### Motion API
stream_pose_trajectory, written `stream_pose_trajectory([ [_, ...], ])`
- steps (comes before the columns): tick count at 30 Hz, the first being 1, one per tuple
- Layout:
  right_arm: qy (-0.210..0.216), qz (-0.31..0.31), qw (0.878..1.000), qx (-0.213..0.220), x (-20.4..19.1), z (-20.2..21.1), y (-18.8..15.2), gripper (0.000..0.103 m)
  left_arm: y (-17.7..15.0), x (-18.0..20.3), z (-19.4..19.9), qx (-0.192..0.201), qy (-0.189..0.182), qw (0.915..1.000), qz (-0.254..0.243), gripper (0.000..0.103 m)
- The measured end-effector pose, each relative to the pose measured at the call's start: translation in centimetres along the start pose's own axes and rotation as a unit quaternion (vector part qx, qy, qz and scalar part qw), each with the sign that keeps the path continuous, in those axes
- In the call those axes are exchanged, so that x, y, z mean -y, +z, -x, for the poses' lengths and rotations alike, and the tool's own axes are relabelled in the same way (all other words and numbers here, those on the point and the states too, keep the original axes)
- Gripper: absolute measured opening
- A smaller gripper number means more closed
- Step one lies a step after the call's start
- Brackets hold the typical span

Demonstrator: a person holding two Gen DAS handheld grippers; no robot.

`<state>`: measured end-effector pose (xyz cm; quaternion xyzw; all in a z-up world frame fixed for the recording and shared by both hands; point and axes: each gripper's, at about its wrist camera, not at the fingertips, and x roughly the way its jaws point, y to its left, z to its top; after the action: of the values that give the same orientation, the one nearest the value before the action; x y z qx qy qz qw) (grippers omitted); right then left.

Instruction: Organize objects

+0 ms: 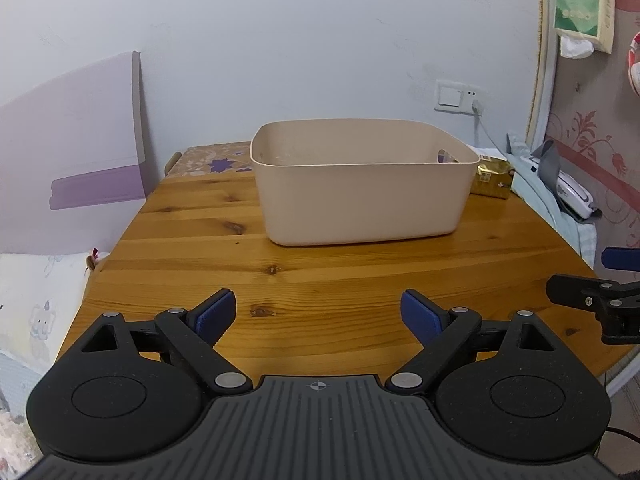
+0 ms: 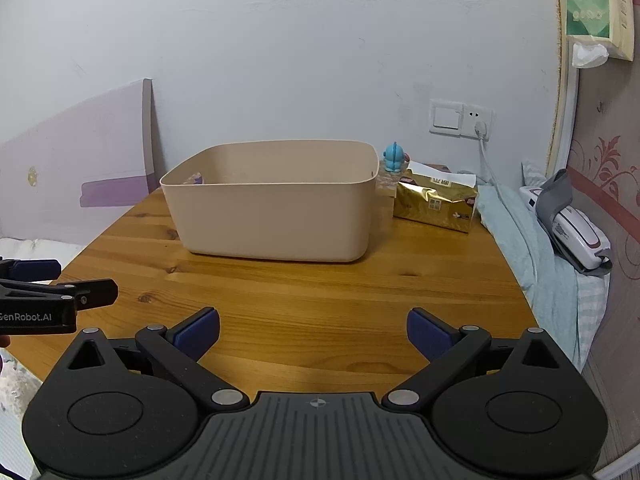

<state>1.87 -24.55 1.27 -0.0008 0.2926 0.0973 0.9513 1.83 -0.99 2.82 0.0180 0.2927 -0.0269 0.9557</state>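
A beige plastic bin (image 1: 360, 196) stands on the wooden table (image 1: 320, 276) toward the back; it also shows in the right wrist view (image 2: 276, 216). A gold tissue pack (image 2: 436, 204) lies right of the bin, and shows partly in the left wrist view (image 1: 492, 178). A small blue toy figure (image 2: 394, 158) stands behind the bin's right corner. My left gripper (image 1: 318, 314) is open and empty over the table's near edge. My right gripper (image 2: 314, 330) is open and empty beside it, to the right.
A light blue cloth (image 2: 540, 248) and a white and grey device (image 2: 576, 232) lie at the table's right edge. A patterned box (image 1: 208, 160) sits behind the bin at left. A wall socket with a cable (image 2: 480, 128) is behind.
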Motion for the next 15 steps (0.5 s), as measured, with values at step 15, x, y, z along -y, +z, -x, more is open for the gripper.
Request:
stream_pose_trajectory([
  [15,-0.007,-0.009,1.000,-0.013,0.38,-0.94,-0.22,0.102,-0.09,-0.05,-0.89,-0.019,-0.004,0.9998,0.005,0.092],
])
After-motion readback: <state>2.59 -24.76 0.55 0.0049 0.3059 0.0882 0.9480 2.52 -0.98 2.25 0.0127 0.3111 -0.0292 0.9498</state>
